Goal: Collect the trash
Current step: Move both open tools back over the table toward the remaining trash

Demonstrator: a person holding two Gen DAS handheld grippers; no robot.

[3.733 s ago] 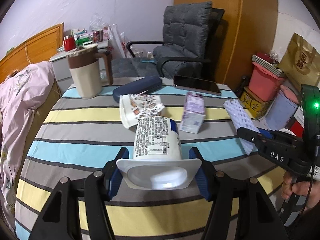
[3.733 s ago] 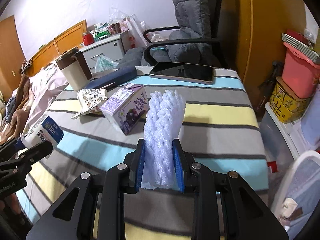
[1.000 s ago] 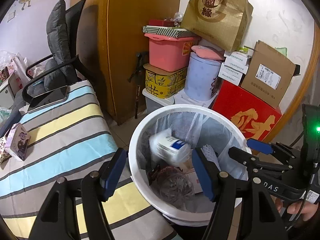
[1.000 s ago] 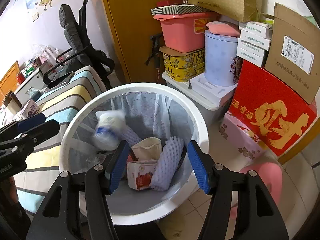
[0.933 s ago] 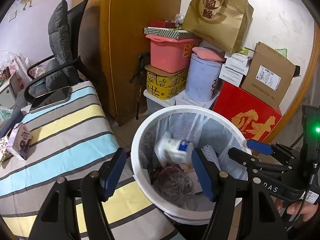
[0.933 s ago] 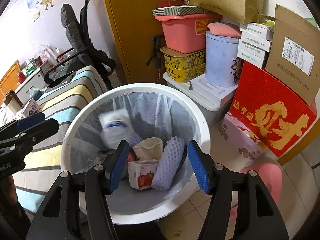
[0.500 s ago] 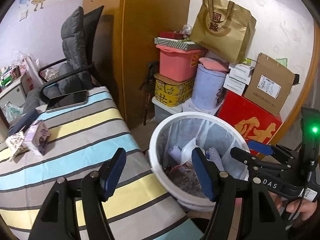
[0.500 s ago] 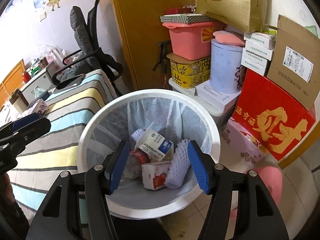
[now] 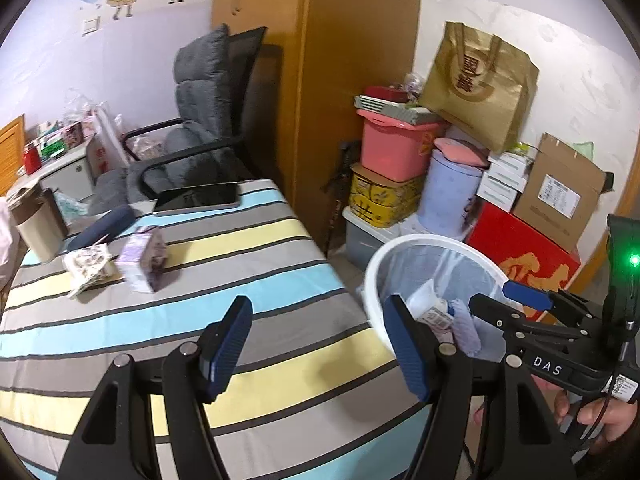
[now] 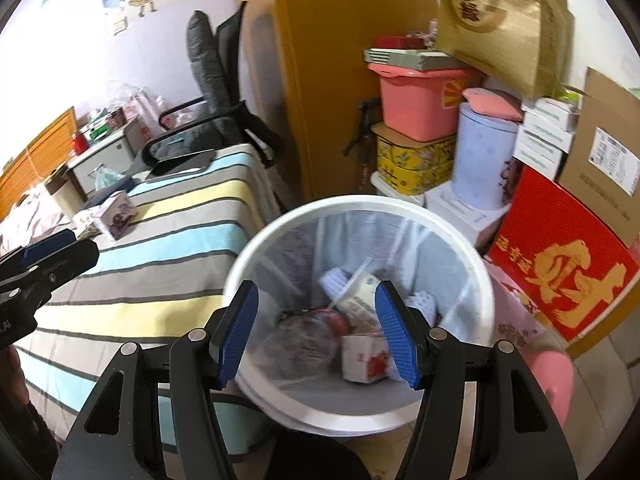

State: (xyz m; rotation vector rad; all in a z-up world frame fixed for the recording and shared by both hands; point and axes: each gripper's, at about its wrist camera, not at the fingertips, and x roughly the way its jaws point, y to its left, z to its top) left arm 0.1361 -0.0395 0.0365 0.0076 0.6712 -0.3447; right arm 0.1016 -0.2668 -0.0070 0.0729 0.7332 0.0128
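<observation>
A white trash bin [image 10: 486, 292] with a clear liner stands on the floor beside the striped table [image 9: 240, 264]. Inside lie a white carton [image 10: 362, 298], a red-and-white box [image 10: 366, 358], white foam netting [image 10: 420, 304] and a dark crumpled bag. My right gripper [image 10: 318, 336] hangs open over the bin with nothing between its blue pads. My left gripper [image 9: 318, 346] is open and empty above the table's near edge, the bin [image 9: 374, 276] at its right. On the table a purple carton [image 9: 142, 258] and a crumpled printed wrapper [image 9: 86, 266] lie side by side.
A tablet [image 9: 196, 196], a dark blue case [image 9: 100, 228] and a beige mug [image 9: 38, 226] sit at the table's far end. A grey office chair [image 9: 200, 120] stands behind. Stacked boxes, a pink tub [image 9: 394, 148] and a red box [image 9: 524, 252] crowd the wall behind the bin.
The white carton has dropped and settled among the trash in the bin. Both grippers have swung left, away from the bin and toward the table, staying open and empty.
</observation>
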